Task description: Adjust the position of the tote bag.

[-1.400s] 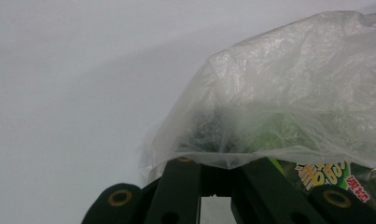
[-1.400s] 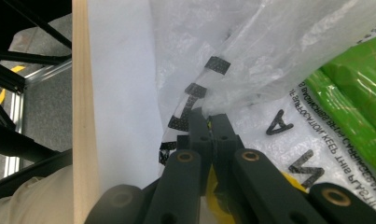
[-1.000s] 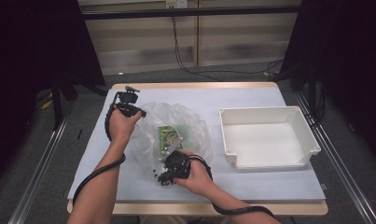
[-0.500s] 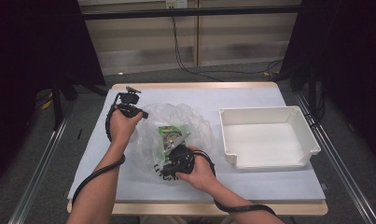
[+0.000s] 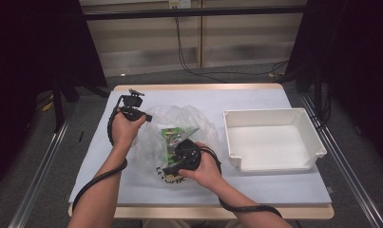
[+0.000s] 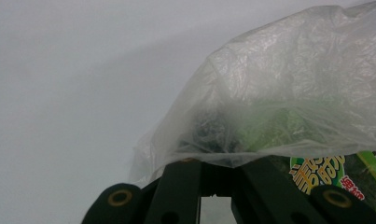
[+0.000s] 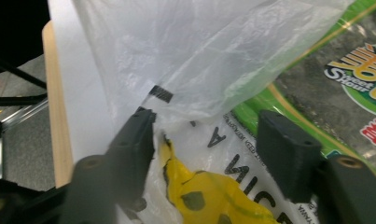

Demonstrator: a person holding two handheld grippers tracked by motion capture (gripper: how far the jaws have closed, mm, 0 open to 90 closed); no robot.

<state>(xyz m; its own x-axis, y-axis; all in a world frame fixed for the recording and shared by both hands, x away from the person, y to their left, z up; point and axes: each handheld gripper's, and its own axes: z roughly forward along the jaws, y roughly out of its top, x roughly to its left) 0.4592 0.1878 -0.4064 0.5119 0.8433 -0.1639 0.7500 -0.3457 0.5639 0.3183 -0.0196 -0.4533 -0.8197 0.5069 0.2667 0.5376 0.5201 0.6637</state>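
A clear plastic bag (image 5: pixel 191 118) lies crumpled mid-table with a green snack packet (image 5: pixel 172 135) inside. My left gripper (image 5: pixel 144 116) is at the bag's far left edge. In the left gripper view the left gripper (image 6: pixel 213 163) is shut on a fold of the bag (image 6: pixel 293 84), and the packet (image 6: pixel 316 170) shows through the film. My right gripper (image 5: pixel 169 170) is at the bag's near side. Its jaws have just been opening. In the right gripper view the right gripper (image 7: pixel 209 126) stands apart over loose, yellow-printed bag film (image 7: pixel 199 46), its pads not pressing. The packet (image 7: pixel 344 70) lies just beyond.
A white, empty tray (image 5: pixel 274 116) stands on the right half of the table (image 5: pixel 255 187). Cables trail from both grippers along the person's forearms. The table's wooden left edge (image 7: pixel 55 107) is near the right gripper.
The right gripper has let go of the bag film, opened its jaws, and shifted slightly up and to the right. The left gripper has stayed put, still pinching the bag.
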